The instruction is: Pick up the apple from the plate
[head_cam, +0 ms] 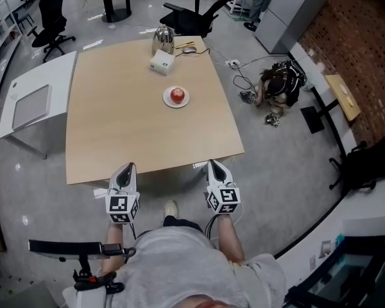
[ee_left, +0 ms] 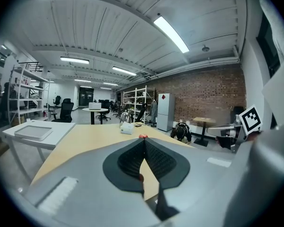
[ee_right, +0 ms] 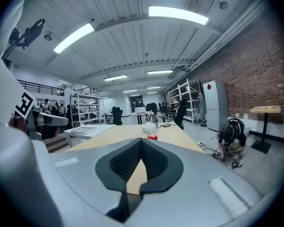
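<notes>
A red apple (head_cam: 177, 95) sits on a small white plate (head_cam: 167, 102) at the middle of the far half of the wooden table (head_cam: 115, 120). Both grippers hover at the table's near edge, far short of the plate. My left gripper (head_cam: 127, 170) is shut with nothing between its tips. My right gripper (head_cam: 213, 166) is shut and empty too. In the left gripper view the apple (ee_left: 142, 136) peeks just above the closed tips (ee_left: 144, 141). In the right gripper view the apple (ee_right: 152, 136) lies well beyond the closed tips (ee_right: 141, 142).
A metal kettle (head_cam: 163, 40) and a white box (head_cam: 162, 61) stand at the table's far edge, with a cable beside them. A white side table (head_cam: 32, 101) with a tray adjoins on the left. Office chairs (head_cam: 192, 15) stand behind. A black bag (head_cam: 283, 82) lies on the floor at right.
</notes>
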Motion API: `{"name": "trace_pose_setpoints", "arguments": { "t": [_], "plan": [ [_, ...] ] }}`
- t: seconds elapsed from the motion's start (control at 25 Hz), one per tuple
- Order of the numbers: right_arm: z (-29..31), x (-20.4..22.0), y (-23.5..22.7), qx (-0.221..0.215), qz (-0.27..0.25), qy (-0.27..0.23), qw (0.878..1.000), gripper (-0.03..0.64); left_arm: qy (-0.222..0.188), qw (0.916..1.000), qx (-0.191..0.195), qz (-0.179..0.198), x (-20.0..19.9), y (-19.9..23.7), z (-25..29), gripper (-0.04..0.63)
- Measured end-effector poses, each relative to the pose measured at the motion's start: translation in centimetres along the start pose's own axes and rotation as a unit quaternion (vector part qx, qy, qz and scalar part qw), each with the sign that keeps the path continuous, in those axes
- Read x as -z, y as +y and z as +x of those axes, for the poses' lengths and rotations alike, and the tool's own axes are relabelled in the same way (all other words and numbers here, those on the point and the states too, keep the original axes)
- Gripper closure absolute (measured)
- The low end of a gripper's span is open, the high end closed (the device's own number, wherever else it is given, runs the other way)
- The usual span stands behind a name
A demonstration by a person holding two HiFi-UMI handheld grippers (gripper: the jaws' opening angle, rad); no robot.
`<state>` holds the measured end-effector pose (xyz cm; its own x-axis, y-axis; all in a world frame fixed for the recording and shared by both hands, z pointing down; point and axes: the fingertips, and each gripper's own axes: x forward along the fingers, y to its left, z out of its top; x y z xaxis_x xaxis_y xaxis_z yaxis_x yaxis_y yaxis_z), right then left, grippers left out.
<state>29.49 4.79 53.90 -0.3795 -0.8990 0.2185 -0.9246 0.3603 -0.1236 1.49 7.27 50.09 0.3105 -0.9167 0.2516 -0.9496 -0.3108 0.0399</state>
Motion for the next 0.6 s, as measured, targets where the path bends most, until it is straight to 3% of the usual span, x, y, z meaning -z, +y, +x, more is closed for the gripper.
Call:
{"name": "trace_pose_setpoints", "arguments": {
  "t": [0.6],
  "plan": [
    [6.1, -0.2, -2.8, -0.022, 0.001, 0.011, 1.0, 0.611, 0.012, 0.9998, -0.013, 0.002, -0.4, 0.7, 5.5, 0.577]
  ]
}}
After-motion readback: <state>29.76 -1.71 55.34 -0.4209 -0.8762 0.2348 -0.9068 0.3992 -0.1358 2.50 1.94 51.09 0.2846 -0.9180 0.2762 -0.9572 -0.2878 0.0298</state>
